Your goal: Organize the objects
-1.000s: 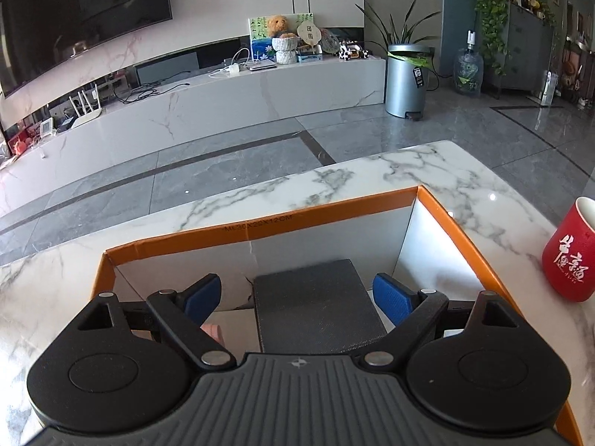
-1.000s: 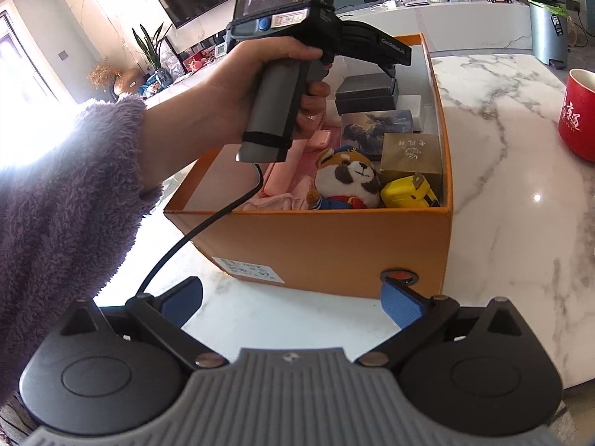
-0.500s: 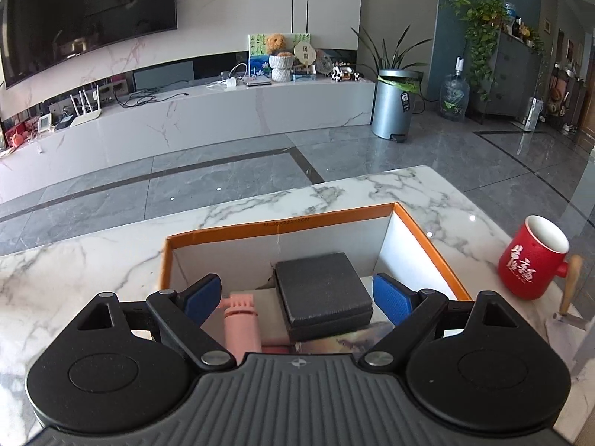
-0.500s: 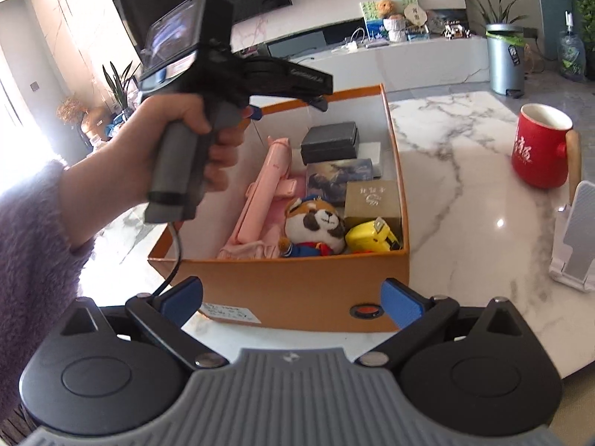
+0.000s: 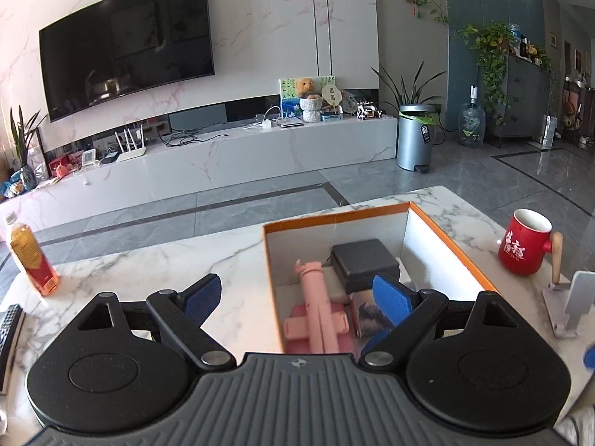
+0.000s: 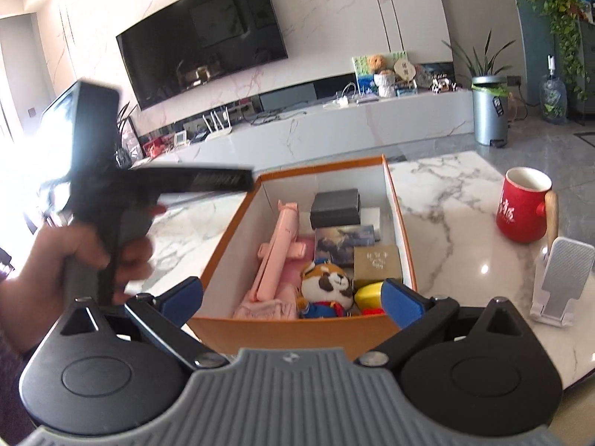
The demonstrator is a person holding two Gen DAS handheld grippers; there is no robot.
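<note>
An open orange box [image 6: 297, 329] with white inner walls stands on the marble table [image 6: 446, 200]. Inside lie a pink folding stick [image 6: 282, 252], a dark grey case [image 6: 336, 208], a picture box [image 6: 344, 241], a gold box [image 6: 377, 265], a fox plush [image 6: 327, 290] and a yellow tape measure [image 6: 368, 295]. My right gripper [image 6: 293, 301] is open and empty, just before the box's near wall. My left gripper [image 5: 297, 299] is open and empty, straddling the box's left wall [image 5: 269, 260]. A hand [image 6: 93, 260] holds it left of the box, blurred.
A red mug [image 6: 524, 210] with a wooden handle and a white phone stand [image 6: 561, 278] sit right of the box. An orange drink bottle [image 5: 31, 256] and a remote [image 5: 7, 330] are at the table's left end. A TV wall and grey floor lie beyond.
The left gripper has risen out of the box and drawn back to the left, still open. The right gripper has shifted so it looks down into the box from above its near wall.
</note>
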